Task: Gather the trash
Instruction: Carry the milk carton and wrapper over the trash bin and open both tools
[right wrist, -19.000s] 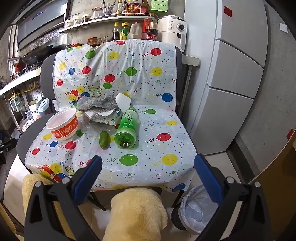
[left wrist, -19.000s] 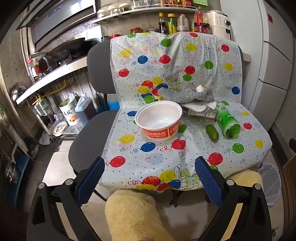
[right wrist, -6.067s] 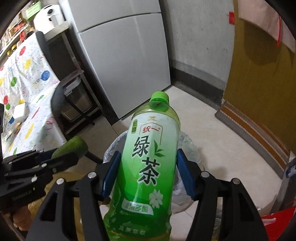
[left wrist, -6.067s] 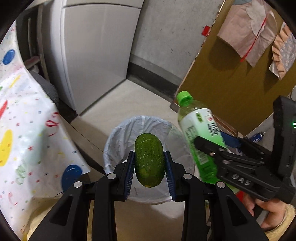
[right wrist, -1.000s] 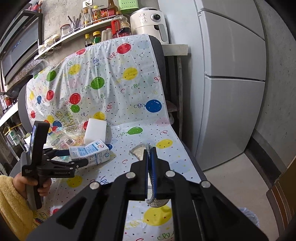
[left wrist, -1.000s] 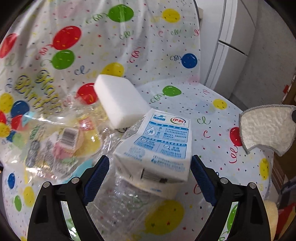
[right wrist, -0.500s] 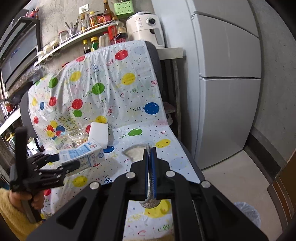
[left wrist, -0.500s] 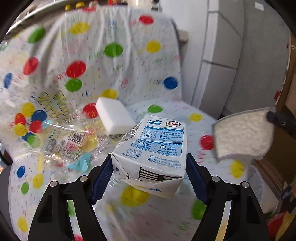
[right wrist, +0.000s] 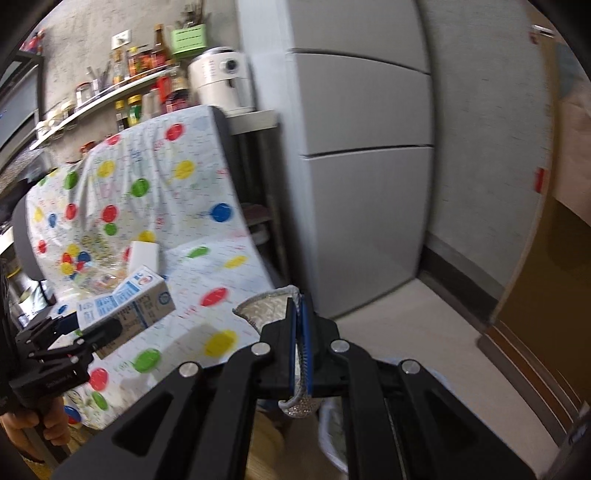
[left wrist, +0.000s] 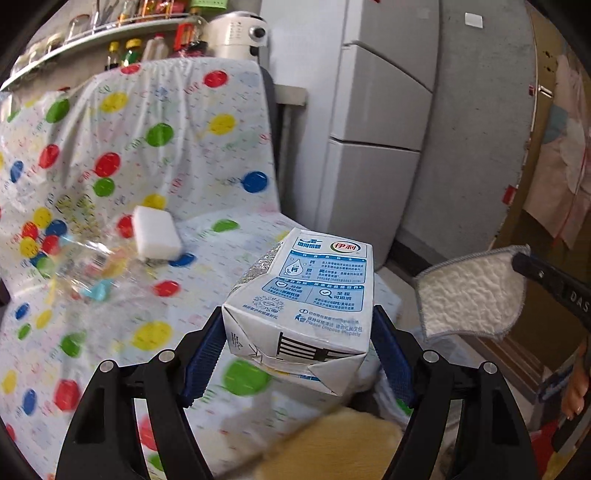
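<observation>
Place: home kitchen.
Shelf (right wrist: 110, 96): at 11 o'clock, crowded with sauce bottles and jars.
Appliance (left wrist: 236, 35): white countertop cooker, 12 o'clock.
Fridge (right wrist: 365, 147): grey, 2 doors, 1 o'clock.
Chair cover (left wrist: 147, 155): balloon-print plastic sheet, 9 o'clock.

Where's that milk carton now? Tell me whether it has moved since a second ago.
Yes. The milk carton, clamped in the left gripper, has left the white sponge on the seat and been carried rightward.

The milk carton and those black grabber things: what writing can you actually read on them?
"伊利": red and green logo on the milk carton, top right.
"Please Dispose Properly": faint blue line low on the same face.
"DAS": white letters on the right gripper arm, cut off by the frame edge.
The carton's small blue Chinese print, the bottle labels on the shelf and the wrapper: too blurred to read.
</observation>
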Action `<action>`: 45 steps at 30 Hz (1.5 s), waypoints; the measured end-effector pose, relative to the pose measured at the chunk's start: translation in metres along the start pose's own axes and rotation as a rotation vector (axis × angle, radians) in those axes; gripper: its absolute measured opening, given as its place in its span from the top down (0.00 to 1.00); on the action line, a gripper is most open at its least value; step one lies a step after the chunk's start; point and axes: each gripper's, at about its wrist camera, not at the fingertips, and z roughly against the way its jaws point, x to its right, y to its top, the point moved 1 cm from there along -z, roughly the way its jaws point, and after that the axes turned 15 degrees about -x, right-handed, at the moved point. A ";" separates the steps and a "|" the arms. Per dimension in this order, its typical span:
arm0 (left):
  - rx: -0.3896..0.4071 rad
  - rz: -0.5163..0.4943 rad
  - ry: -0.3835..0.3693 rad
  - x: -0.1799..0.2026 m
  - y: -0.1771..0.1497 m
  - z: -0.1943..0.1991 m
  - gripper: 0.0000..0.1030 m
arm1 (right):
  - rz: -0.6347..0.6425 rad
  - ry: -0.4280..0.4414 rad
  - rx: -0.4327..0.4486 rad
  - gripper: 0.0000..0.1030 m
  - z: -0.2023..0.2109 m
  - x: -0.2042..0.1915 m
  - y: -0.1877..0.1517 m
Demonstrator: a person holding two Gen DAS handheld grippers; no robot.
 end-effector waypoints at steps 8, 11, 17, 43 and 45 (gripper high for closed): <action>-0.088 -0.097 -0.121 0.067 -0.008 -0.032 0.26 | -0.136 -0.088 -0.048 0.96 -0.001 0.066 -0.044; -0.133 -0.149 -0.168 0.097 -0.010 -0.052 0.26 | -0.190 -0.097 -0.074 0.96 -0.009 0.086 -0.055; -0.184 -0.226 -0.232 0.146 -0.010 -0.090 0.26 | -0.257 -0.141 -0.097 0.96 -0.019 0.121 -0.073; -0.175 -0.186 -0.193 0.141 0.005 -0.115 0.23 | -0.358 -0.140 -0.095 0.54 -0.041 0.151 -0.072; -0.149 -0.176 -0.173 0.129 0.005 -0.103 0.23 | -0.333 -0.128 -0.036 0.54 -0.022 0.139 -0.063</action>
